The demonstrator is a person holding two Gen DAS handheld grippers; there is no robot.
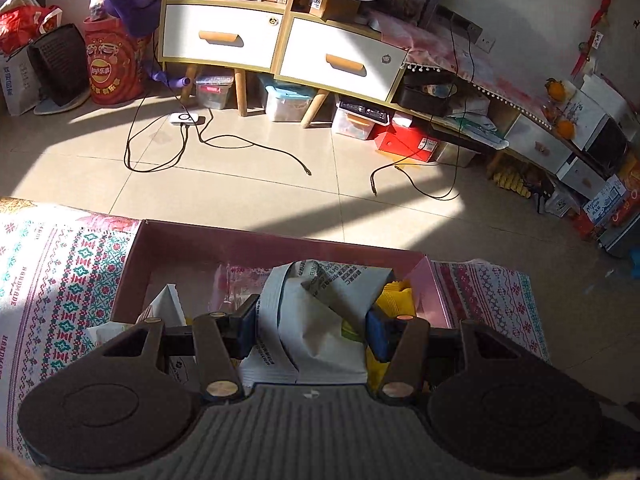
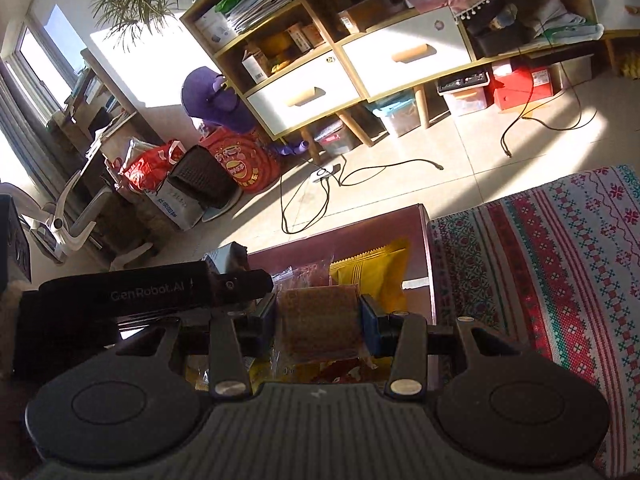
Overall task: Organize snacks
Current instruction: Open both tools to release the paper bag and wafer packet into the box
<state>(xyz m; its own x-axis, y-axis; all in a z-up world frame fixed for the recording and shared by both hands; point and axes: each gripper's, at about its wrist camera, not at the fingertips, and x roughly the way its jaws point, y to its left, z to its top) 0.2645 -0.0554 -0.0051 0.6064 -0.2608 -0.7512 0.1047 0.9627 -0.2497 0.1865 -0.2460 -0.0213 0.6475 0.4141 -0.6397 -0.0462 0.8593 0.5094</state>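
A pink cardboard box [image 1: 256, 240] sits on a patterned cloth and holds several snack packets. My left gripper [image 1: 312, 326] is shut on a crumpled white snack bag [image 1: 316, 320] with printed text, just over the box. A yellow packet [image 1: 398, 294] lies in the box at its right end. In the right wrist view my right gripper [image 2: 319, 320] is shut on a clear-wrapped brown snack bar [image 2: 318, 322] above the same box [image 2: 424, 236]. The yellow packet [image 2: 376, 272] lies just beyond it. The left gripper's black body [image 2: 152, 290] shows at the left.
The patterned tablecloth [image 2: 560, 260] spreads to the right of the box and also to its left [image 1: 60, 280]. Beyond the table edge lies tiled floor [image 1: 280, 168] with loose black cables, a shelf unit with white drawers [image 1: 280, 44], storage bins and bags.
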